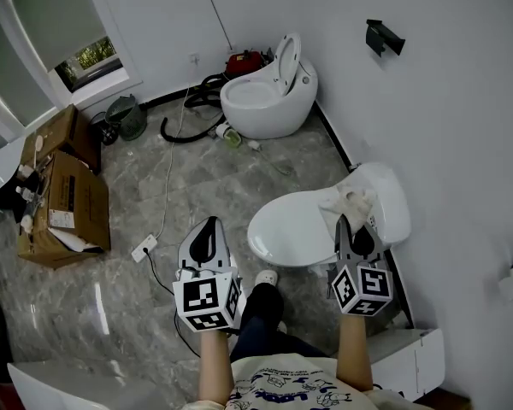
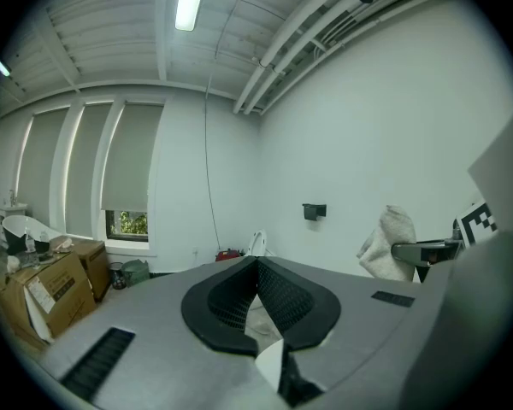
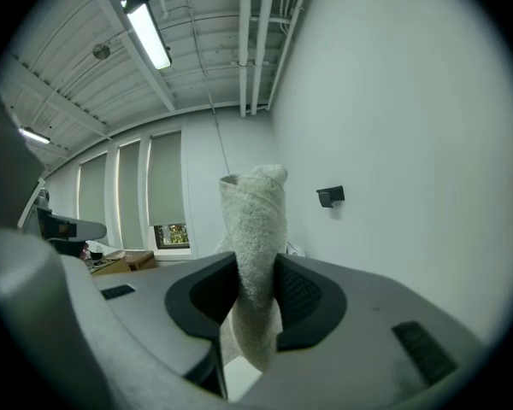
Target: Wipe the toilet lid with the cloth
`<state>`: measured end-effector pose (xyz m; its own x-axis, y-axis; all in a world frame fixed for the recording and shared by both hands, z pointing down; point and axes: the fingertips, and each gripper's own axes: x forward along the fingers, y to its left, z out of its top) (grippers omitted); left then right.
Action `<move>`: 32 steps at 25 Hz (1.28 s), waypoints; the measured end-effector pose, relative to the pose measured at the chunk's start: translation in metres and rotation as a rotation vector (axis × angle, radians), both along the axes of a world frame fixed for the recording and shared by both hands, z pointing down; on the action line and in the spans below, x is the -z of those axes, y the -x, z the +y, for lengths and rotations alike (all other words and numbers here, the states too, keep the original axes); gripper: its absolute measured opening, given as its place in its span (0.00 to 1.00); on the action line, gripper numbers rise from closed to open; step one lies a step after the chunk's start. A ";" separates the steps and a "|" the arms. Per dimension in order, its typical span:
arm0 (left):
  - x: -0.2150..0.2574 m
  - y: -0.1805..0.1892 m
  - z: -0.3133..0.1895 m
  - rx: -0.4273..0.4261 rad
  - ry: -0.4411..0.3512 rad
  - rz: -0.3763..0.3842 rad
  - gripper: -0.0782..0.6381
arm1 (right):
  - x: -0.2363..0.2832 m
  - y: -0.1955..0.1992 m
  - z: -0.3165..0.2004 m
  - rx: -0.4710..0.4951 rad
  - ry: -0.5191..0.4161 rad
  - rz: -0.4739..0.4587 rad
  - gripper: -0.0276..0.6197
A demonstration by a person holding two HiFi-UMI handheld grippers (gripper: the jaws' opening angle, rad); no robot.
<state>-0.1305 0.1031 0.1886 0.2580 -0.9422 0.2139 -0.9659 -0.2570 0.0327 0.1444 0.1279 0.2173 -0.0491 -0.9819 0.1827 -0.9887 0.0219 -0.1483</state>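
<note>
R side: fingers of the right gripper pinch a white terry cloth between the black ribbed pads. The cloth stands up as a rolled wad past the tips, w/ a short end hanging below. In the head view the right gripper points at the back of the near toilet. The cloth is bunched over the rear edge of the glossy white oval toilet lid, just by the white tank. Can't tell if the cloth touches the lid. Lid is down.

L side: fingers of the left gripper are pressed together at the tips, nothing between them. The left gripper is held over the grey marbled floor, beside the toilet and apart from it. Its view also catches the cloth off to the right.

Further out: a white power strip w/ cable on the floor, brown cardboard boxes at left, and a second white egg-shaped toilet w/ its lid up by the far wall. A black bracket sits on the white wall.
</note>
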 end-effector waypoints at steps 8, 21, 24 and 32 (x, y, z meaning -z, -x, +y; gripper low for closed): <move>-0.029 -0.005 -0.095 -0.057 0.046 0.003 0.11 | -0.025 -0.007 -0.084 -0.054 0.048 0.005 0.19; -0.074 -0.037 -0.246 -0.169 0.132 0.001 0.11 | -0.070 -0.031 -0.205 -0.134 0.150 0.026 0.19; -0.093 -0.051 -0.271 -0.193 0.155 -0.004 0.11 | -0.091 -0.045 -0.225 -0.149 0.185 0.030 0.19; -0.152 -0.076 -0.310 -0.253 0.244 -0.017 0.11 | -0.152 -0.076 -0.240 -0.195 0.291 0.059 0.19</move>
